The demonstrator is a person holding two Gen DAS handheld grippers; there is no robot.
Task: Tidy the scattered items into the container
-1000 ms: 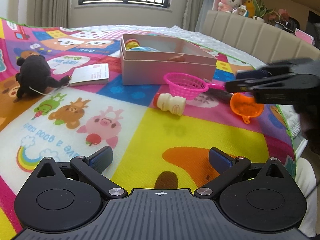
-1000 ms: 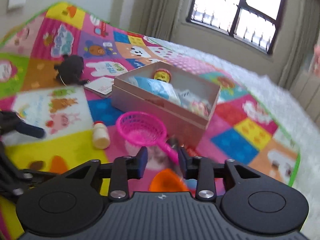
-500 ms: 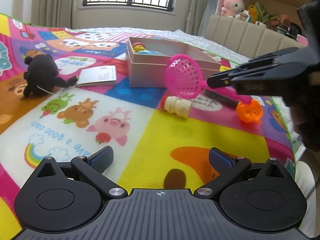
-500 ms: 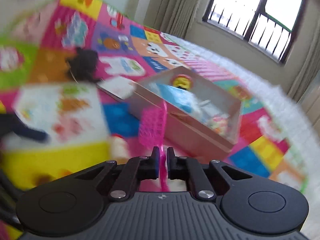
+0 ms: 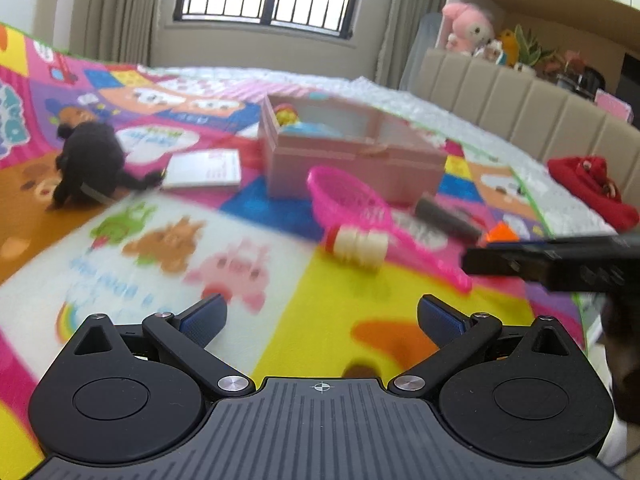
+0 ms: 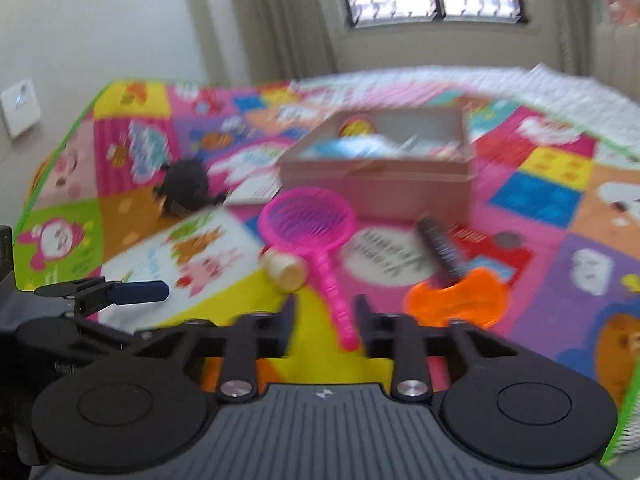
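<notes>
- Right wrist view: our right tool is open, its two fingers on either side of the handle end of the pink strainer without gripping it.
- We see the strainer lying on the play mat just in front of the pink box, its handle pointing toward us.
- A small cream bottle lies on its side, touching the strainer's handle on the left.
- To the right, a dark cylinder lies with its near end at an orange toy; blur hides what these are.
- Left wrist view: our left tool is wide open over the yellow patch of the mat, holding nothing.
- Far left on the mat we see a black plush toy, with a white booklet between it and the box.
- Inside the box we make out a blue item and a red-and-yellow toy at its far left corner.
</notes>
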